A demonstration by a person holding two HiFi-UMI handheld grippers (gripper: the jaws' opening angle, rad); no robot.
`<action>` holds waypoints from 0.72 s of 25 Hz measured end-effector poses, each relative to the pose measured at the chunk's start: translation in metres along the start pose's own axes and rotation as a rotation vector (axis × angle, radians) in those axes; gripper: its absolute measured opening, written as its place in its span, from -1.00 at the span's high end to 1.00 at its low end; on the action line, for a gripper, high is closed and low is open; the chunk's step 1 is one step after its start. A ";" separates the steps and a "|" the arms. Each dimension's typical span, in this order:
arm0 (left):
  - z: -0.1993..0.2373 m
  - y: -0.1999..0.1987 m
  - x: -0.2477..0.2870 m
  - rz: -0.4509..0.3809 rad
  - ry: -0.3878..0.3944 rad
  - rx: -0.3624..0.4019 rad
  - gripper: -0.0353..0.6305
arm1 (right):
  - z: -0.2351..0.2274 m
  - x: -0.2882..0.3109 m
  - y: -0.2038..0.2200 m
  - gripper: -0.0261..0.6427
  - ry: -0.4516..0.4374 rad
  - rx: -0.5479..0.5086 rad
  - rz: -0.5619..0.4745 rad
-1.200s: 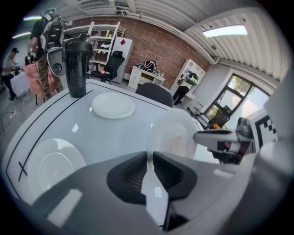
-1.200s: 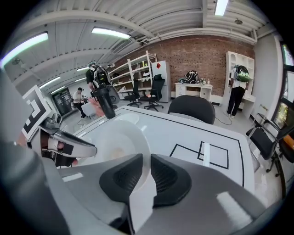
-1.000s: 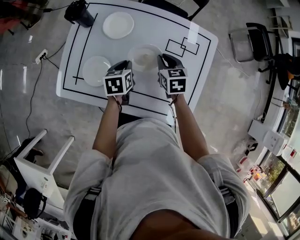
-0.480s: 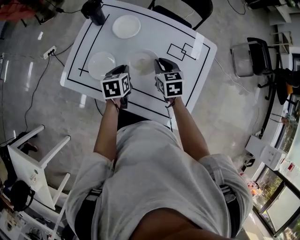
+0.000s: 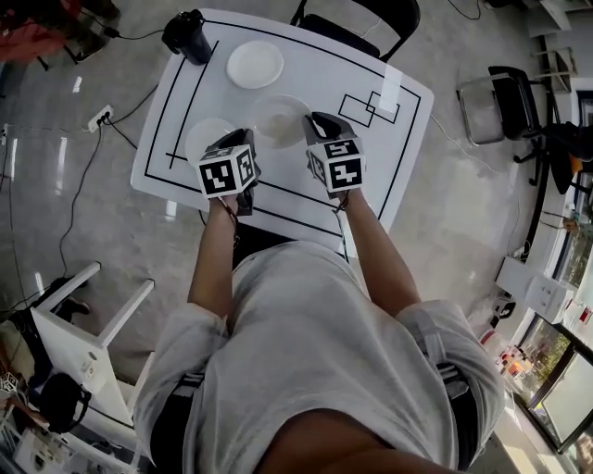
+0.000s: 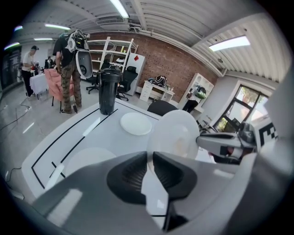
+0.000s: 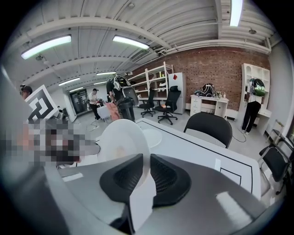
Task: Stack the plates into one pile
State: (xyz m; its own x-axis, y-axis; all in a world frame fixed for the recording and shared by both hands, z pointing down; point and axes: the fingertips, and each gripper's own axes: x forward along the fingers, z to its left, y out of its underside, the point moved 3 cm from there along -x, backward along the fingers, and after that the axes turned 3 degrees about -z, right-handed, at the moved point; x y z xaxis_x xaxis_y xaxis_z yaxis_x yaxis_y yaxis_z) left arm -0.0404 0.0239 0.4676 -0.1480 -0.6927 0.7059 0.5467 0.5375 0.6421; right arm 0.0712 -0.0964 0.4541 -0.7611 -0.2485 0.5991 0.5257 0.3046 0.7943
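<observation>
A white plate [image 5: 281,119] hangs tilted above the white table [image 5: 306,69], gripped at opposite rims by both grippers. My left gripper [image 5: 243,141] is shut on its left rim, and the plate [image 6: 179,133] stands on edge between that gripper's [image 6: 150,158] jaws. My right gripper [image 5: 318,127] is shut on the right rim, with the plate [image 7: 123,140] rising out of its [image 7: 146,167] jaws. A second plate [image 5: 206,137] lies flat on the table, partly hidden by the left gripper. A third plate [image 5: 255,64] lies flat farther back.
A black cup [image 5: 188,32] stands at the table's far left corner. A black chair [image 5: 352,23] is at the far side and a paper slip [image 5: 389,88] lies near the drawn rectangles. A white stool [image 5: 83,324] stands on the floor at left. People [image 6: 66,69] stand in the background.
Both grippers have risen a little with the plate held between them. Their grips look the same.
</observation>
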 end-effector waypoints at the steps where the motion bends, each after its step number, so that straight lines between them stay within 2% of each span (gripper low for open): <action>1: 0.004 -0.002 0.002 0.005 0.008 -0.002 0.76 | 0.001 0.004 -0.002 0.76 -0.001 0.000 0.004; 18: 0.065 -0.044 0.052 0.076 0.124 -0.013 0.77 | 0.008 0.076 -0.031 0.76 0.081 0.037 0.070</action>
State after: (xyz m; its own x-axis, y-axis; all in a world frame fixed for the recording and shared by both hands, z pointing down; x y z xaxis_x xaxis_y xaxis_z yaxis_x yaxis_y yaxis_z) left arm -0.1254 -0.0042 0.4957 -0.0033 -0.7047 0.7095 0.5636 0.5848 0.5834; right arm -0.0061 -0.1175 0.4739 -0.6892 -0.2985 0.6602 0.5606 0.3574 0.7470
